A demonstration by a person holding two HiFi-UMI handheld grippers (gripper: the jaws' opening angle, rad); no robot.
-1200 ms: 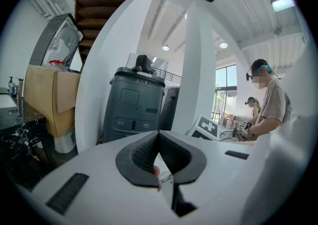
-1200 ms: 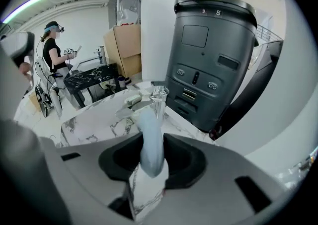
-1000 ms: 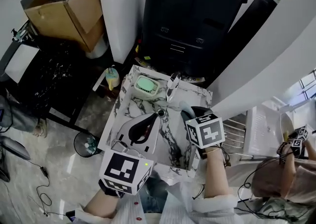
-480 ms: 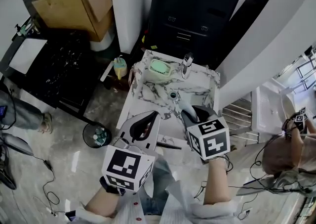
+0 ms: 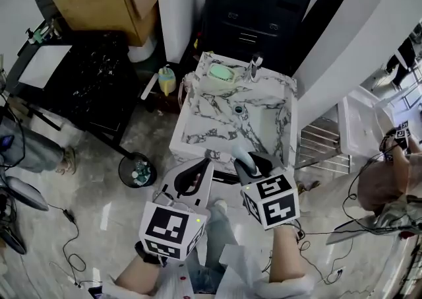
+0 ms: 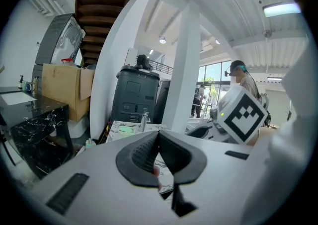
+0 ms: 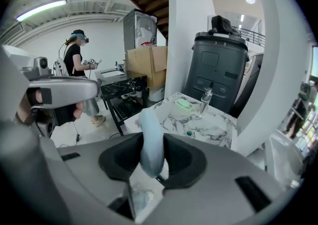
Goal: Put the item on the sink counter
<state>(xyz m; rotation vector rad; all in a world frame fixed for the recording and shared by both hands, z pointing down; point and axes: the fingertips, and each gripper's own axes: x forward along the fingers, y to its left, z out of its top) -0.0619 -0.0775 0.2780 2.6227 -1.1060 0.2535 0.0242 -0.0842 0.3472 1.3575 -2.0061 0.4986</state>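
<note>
Your right gripper clamps the pale blue item between part-closed jaws, near the front edge of the marble sink counter. Your left gripper is closed and empty. Nothing is placed yet, so you still have to reach over and set it down.

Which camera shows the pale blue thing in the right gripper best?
The right gripper view: the pale blue item sits centred, pinched between the jaws. The head view shows only its tip; the left gripper view misses it.
</note>
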